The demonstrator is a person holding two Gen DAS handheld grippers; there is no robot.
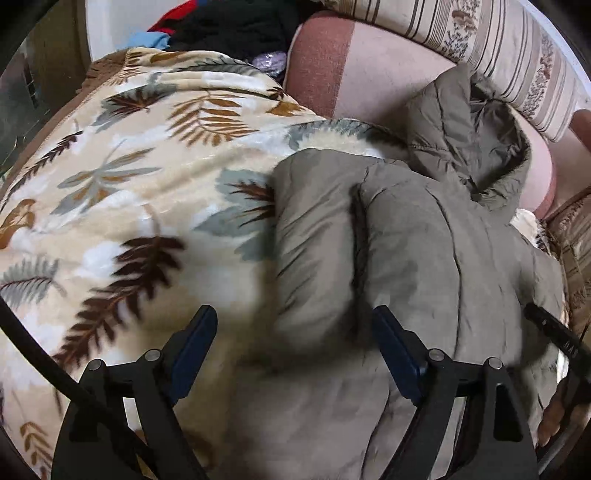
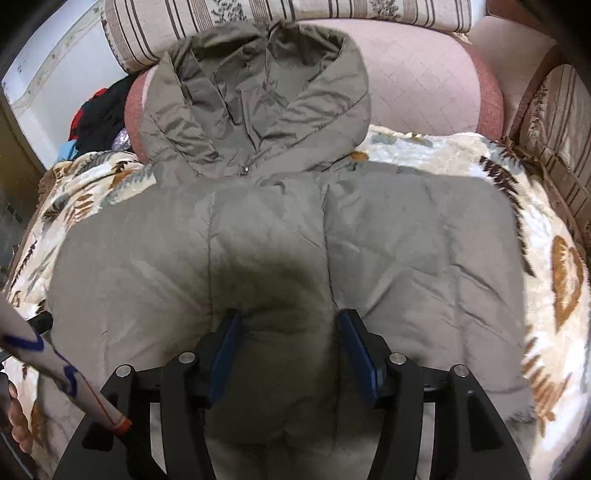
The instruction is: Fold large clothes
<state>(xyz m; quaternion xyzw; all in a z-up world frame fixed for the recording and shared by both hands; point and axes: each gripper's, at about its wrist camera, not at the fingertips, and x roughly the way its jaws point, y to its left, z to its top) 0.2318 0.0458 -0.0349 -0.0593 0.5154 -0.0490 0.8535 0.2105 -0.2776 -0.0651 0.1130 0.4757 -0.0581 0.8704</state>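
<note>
jaws first: the left gripper (image 1: 295, 325) has its blue pads spread wide over the folded sleeve of the khaki puffer jacket (image 1: 424, 258), one pad out over the blanket, the other above the jacket, nothing pinched that i can see. right gripper (image 2: 288, 328) points down at the middle of the jacket's body, pads apart, a puffed ridge of fabric rising between them, though a squeeze is hard to call. the jacket (image 2: 277, 229) lies flat, front up, zip closed, hood (image 2: 258, 103) spread toward the pink cushion (image 2: 417, 81). under it, the cream leaf-print blanket (image 1: 129, 184). beyond that, a striped bolster (image 1: 498, 48) and a dark heap of clothes (image 1: 229, 26).
</note>
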